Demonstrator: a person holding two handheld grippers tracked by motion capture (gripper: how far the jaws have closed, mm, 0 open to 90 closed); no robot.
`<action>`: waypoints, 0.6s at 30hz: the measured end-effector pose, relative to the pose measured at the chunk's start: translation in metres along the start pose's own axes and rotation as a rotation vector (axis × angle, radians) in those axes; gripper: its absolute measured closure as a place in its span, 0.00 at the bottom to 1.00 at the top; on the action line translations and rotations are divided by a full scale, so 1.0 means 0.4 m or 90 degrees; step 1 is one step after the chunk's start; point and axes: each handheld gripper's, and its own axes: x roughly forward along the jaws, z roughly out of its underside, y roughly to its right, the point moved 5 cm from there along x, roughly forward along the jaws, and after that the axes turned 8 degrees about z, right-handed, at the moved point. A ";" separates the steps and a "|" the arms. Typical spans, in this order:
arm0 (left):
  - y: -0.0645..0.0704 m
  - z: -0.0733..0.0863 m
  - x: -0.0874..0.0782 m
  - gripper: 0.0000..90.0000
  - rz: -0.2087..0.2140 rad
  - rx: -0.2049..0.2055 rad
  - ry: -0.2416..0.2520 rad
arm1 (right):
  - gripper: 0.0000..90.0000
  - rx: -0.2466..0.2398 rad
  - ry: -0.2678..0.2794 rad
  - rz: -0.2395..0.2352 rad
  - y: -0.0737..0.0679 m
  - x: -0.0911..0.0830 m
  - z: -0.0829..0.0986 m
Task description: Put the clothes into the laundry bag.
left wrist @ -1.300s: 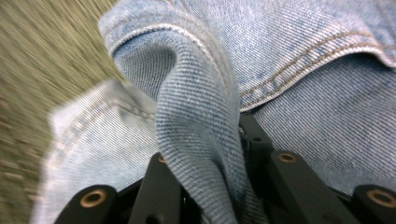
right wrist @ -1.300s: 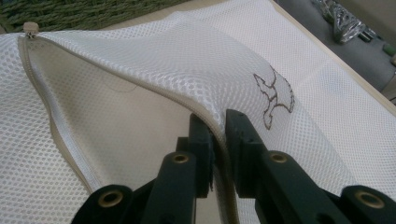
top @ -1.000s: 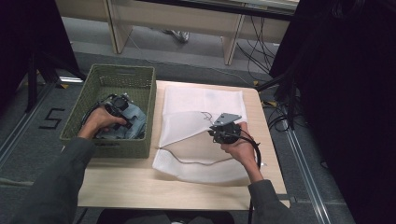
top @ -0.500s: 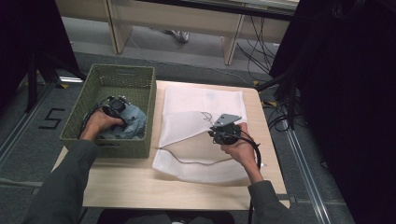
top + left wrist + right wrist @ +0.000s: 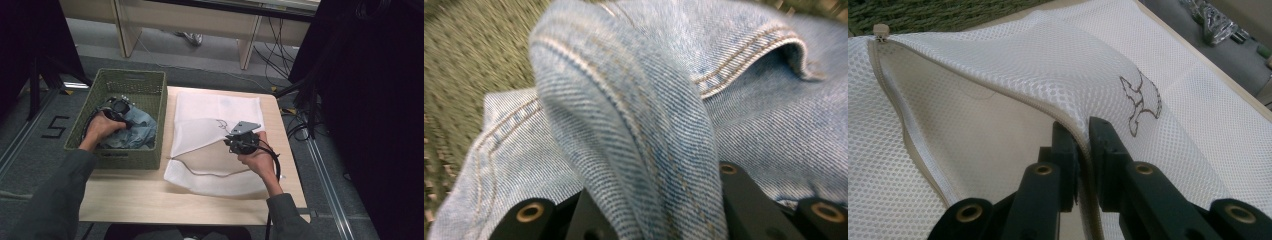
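Denim fold (image 5: 639, 130) pinched; mesh bag (image 5: 1058, 65) edge clamped.

Dim room, lit table, one blurred close-up

In the high view the surroundings fall to near black at far left and right, while the wooden table (image 5: 150, 195) is evenly lit with soft shadows. The left gripper view is motion-blurred, the denim (image 5: 634, 130) smeared; the right gripper view shows the mesh bag (image 5: 1013, 65) crisply, its far right background unfocused.
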 end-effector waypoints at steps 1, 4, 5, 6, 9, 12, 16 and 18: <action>0.003 -0.002 -0.016 0.85 0.010 0.000 0.004 | 0.92 0.001 -0.003 -0.001 0.000 -0.002 0.000; 0.011 -0.011 -0.046 0.85 0.021 -0.004 0.031 | 0.92 -0.007 0.001 -0.002 0.002 -0.001 -0.002; 0.014 -0.014 -0.060 0.85 0.023 0.004 0.024 | 0.92 -0.007 0.002 -0.002 0.003 -0.001 -0.003; 0.017 -0.020 -0.072 0.85 0.019 0.008 0.033 | 0.92 -0.006 0.003 0.001 0.003 -0.003 -0.003; 0.032 -0.040 -0.114 0.85 0.028 0.015 0.060 | 0.92 0.005 0.004 0.003 0.004 -0.007 -0.005; 0.055 -0.063 -0.172 0.86 0.042 0.029 0.086 | 0.92 0.009 0.009 0.001 0.010 -0.010 -0.006; 0.081 -0.080 -0.238 0.87 0.027 0.058 0.104 | 0.92 0.006 0.014 0.005 0.015 -0.010 -0.006; 0.092 -0.088 -0.276 0.87 0.029 0.066 0.119 | 0.92 -0.001 0.014 0.003 0.015 -0.010 -0.007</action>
